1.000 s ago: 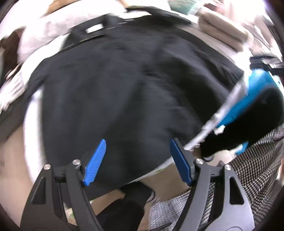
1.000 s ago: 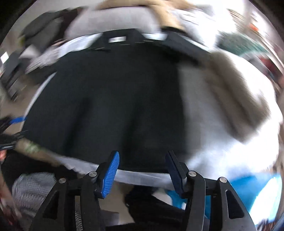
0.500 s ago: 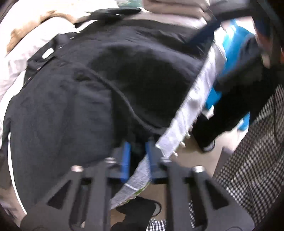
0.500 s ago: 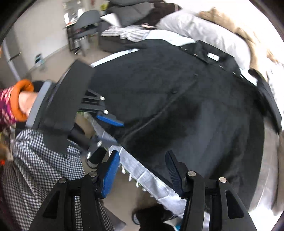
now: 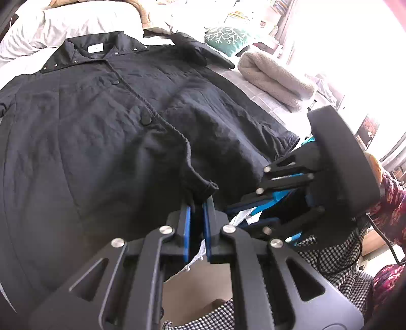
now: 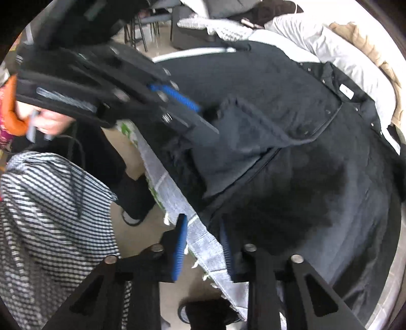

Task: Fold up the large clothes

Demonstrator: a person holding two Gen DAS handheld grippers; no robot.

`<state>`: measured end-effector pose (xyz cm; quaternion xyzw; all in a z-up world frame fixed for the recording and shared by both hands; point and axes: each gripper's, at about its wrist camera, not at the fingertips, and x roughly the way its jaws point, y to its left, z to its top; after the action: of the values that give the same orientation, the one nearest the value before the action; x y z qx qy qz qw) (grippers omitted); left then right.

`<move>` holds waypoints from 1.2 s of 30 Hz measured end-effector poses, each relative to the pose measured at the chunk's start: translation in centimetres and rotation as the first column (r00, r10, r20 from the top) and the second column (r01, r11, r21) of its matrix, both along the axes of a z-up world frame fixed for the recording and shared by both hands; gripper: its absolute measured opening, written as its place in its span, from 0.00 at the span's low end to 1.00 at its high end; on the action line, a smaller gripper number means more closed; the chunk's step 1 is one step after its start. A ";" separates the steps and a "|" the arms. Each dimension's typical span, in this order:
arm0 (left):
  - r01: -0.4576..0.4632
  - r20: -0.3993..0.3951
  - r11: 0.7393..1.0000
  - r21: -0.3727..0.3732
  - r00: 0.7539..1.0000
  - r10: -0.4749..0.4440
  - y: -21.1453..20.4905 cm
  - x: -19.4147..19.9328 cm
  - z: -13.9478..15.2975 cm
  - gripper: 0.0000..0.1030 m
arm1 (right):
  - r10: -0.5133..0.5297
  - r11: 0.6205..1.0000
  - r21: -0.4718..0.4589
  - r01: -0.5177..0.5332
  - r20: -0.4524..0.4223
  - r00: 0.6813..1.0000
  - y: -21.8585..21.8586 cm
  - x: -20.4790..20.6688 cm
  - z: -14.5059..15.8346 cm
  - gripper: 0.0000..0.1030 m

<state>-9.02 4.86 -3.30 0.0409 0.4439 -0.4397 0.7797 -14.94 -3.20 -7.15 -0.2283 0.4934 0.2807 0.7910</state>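
While the black coat (image 5: 106, 142) lies spread flat across the bed (image 5: 256, 86), collar away from the person and hem at the near edge, both tongs work along that hem. Its snap-button placket runs down the middle, and a white label shows inside the collar.

In the left wrist view the left tongs (image 5: 196, 220) are closed on the coat: the blue pads pinch a raised fold of black fabric at the bottom of the front opening, and the cloth bunches up just above the fingertips. The right wrist view shows the same grip from the side, with the hem corner lifted and turned over so that a paler inner face of the coat shows (the picture is blurred there, so finer detail is lost).

The right tongs (image 6: 203, 243) straddle the near edge of the bed further along the hem. Their jaws have just been closing, and between them sit the coat's hem and the pale woven bedcover (image 6: 177, 198) under it. A gap is visible between the pads, and I cannot tell whether they press on the cloth.

Beyond the coat, a white pillow (image 5: 76, 22) lies at the head of the bed, a rolled beige blanket (image 5: 276, 76) rests beside the coat's far sleeve, and a teal cushion (image 5: 228, 38) with a white branch pattern sits near it. Checked trousers (image 5: 337, 256) of the person show below the tongs.
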 end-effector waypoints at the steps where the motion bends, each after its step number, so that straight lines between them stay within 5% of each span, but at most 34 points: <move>1: 0.000 0.000 1.000 0.000 1.000 0.000 0.1 -0.1 0.0 0.10 | -0.013 1.000 -0.014 0.013 -0.003 1.000 0.0 0.4 -0.6 0.14; 5: 0.013 0.005 1.000 -0.018 1.000 -0.013 0.4 -0.5 0.3 0.10 | -0.021 1.000 0.011 0.021 -0.025 0.999 -0.1 0.9 -0.9 0.04; 11: 0.045 0.014 0.997 -0.061 0.999 -0.044 0.7 -0.6 1.1 0.10 | 0.021 0.975 0.220 0.000 -0.093 0.995 0.5 0.9 1.0 0.00; 15: 0.073 0.024 0.997 -0.029 0.997 -0.072 -0.3 -0.8 0.7 0.10 | 0.023 0.983 0.185 0.002 -0.135 0.991 1.0 1.0 0.0 0.02; 21: 0.122 0.015 0.992 -0.043 0.992 -0.122 -1.4 -0.6 1.2 0.12 | -0.202 0.943 0.262 0.207 -0.045 0.978 -5.7 2.8 4.5 0.20; 24: 0.222 -0.084 0.975 0.010 0.972 -0.220 -3.5 -0.9 -0.7 0.26 | -0.352 0.889 0.299 0.346 -0.035 0.935 -9.6 5.7 5.5 0.22; 26: 0.267 -0.133 0.962 0.048 0.957 -0.259 -4.6 -1.5 -1.9 0.26 | -0.400 0.863 0.313 0.396 -0.053 0.915 -11.0 7.9 5.2 0.22; 29: 0.293 -0.110 0.954 0.072 0.952 -0.284 -4.8 -2.1 -1.5 0.26 | -0.444 0.850 0.262 0.457 -0.111 0.889 -11.5 10.0 2.8 0.21; 31: 0.261 -0.069 0.964 0.049 0.964 -0.257 -3.9 -1.6 0.0 0.30 | -0.434 0.870 0.145 0.472 -0.229 0.871 -10.4 9.6 -0.4 0.20; 32: 0.232 -0.058 0.972 0.027 0.971 -0.230 -3.4 -0.9 0.7 0.32 | -0.409 0.891 0.087 0.445 -0.267 0.873 -9.4 8.3 -2.1 0.20; 34: 0.174 -0.039 0.984 0.026 0.984 -0.173 -2.8 0.7 1.4 0.36 | -0.340 0.937 0.005 0.349 -0.209 0.917 -7.1 5.8 -2.3 0.20; 36: 0.128 -0.028 0.990 0.052 0.992 -0.126 -3.0 2.4 1.7 0.36 | -0.297 0.949 0.017 0.315 -0.285 0.911 -6.3 4.5 -1.8 0.20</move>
<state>-6.57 1.91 -1.59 0.0849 0.4615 -0.4768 0.7433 -10.39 -9.46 -8.98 -0.0816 0.6205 0.1978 0.7544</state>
